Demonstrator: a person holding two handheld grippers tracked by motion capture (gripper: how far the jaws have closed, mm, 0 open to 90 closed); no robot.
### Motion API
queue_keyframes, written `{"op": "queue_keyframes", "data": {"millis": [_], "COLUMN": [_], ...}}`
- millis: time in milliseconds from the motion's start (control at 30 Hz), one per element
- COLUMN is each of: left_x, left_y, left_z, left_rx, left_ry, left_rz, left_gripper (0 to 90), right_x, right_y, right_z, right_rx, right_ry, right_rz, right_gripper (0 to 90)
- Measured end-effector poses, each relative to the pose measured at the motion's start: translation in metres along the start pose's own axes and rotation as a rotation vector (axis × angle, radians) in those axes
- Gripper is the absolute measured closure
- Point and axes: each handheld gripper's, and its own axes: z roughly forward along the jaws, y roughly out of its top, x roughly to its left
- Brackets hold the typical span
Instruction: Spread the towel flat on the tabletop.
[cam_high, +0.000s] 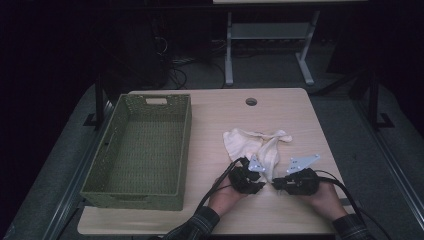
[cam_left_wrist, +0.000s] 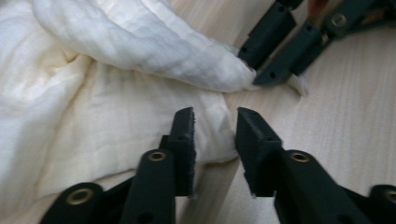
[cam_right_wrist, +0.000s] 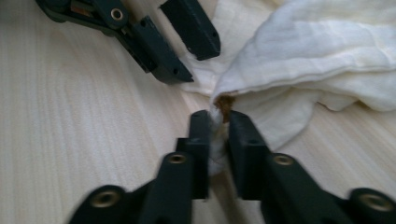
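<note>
High view: cloth (cam_high: 255, 145) lies crumpled on the surface (cam_high: 210, 130), right of the woven basket (cam_high: 140, 150) and near the person's edge. Left gripper (cam_high: 257, 181) and right gripper (cam_high: 276, 184) meet at its nearest end, probably to take two points of one hem. Bare wood lies all around the cloth, and the basket is open-topped and well apart.

Left gripper view: jaws stand narrowly apart, holding nothing, tips over the cloth's (cam_left_wrist: 93, 107) lower edge where it meets the wood. Right gripper (cam_left_wrist: 261, 70) sits just beyond, clamped on a folded corner.

Right gripper view: jaws are closed on a pinch of cloth (cam_right_wrist: 317, 65), its corner (cam_right_wrist: 219, 116) squeezed between them, likely so the fabric can be lifted. Left gripper (cam_right_wrist: 187, 60) hovers close by, jaws parted. Open wood lies to the left of the view.
</note>
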Motion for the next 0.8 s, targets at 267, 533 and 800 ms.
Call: {"op": "queue_keyframes", "data": {"millis": [267,533,800], "left_x": [0.002,0.009,0.031], "left_y": [0.001,0.008,-0.001], "left_z": [0.0,-0.016,-0.047], "left_rx": [0.017,-0.018,-0.083], "left_ry": [0.009,0.014,0.073], "left_rz": [-0.009,-0.017,-0.085], "left_gripper": [81.1,84.8,84.8], "right_x": [-0.011,-0.03,-0.047], "right_y": [-0.001,-0.009,-0.019], "right_z": [-0.016,-0.037,-0.056], "right_rx": [-0.07,-0.131,-0.169], "right_ry": [-0.001,-0.035,-0.068], "right_rz": [0.03,0.08,0.14], "right_gripper": [87.1,87.0,87.0]}}
